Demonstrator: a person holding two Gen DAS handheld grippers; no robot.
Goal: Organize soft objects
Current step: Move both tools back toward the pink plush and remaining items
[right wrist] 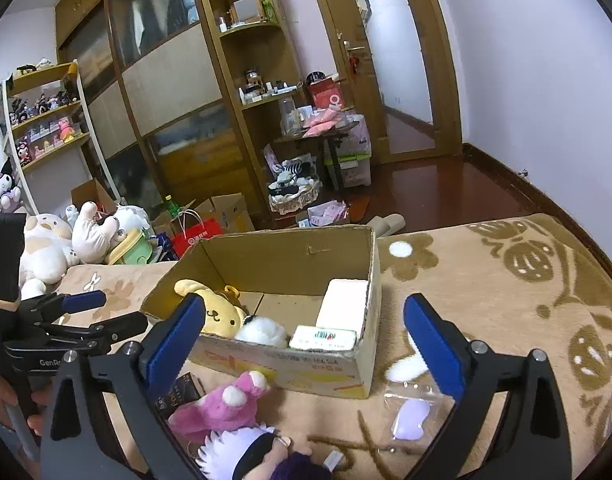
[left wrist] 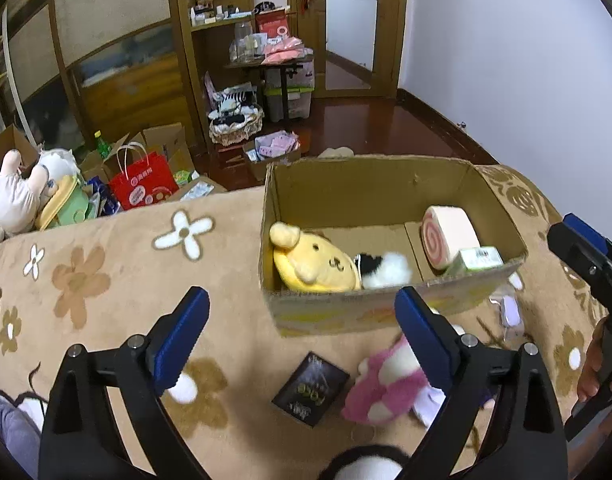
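Note:
An open cardboard box (left wrist: 386, 184) stands on the flowered blanket. Inside lie a yellow dog plush (left wrist: 314, 264), a black-and-white plush (left wrist: 386, 268), a pink swirl roll cushion (left wrist: 446, 236) and a green-white pack (left wrist: 478, 258). My left gripper (left wrist: 301, 308) hangs open and empty just before the box's near wall. A pink-and-white plush (left wrist: 386, 384) lies below its right finger. My right gripper (right wrist: 306, 308) is also open and empty, facing the box (right wrist: 289, 256) from its near corner, above the pink plush (right wrist: 221, 404) and a white-haired doll (right wrist: 245, 452).
A dark card box (left wrist: 312, 388) lies beside the pink plush. A purple item in a clear packet (right wrist: 410, 420) rests on the blanket (right wrist: 486, 280) right of the box. Plush toys (right wrist: 45, 248), bags and cartons crowd the floor at left. Shelves and a door stand behind.

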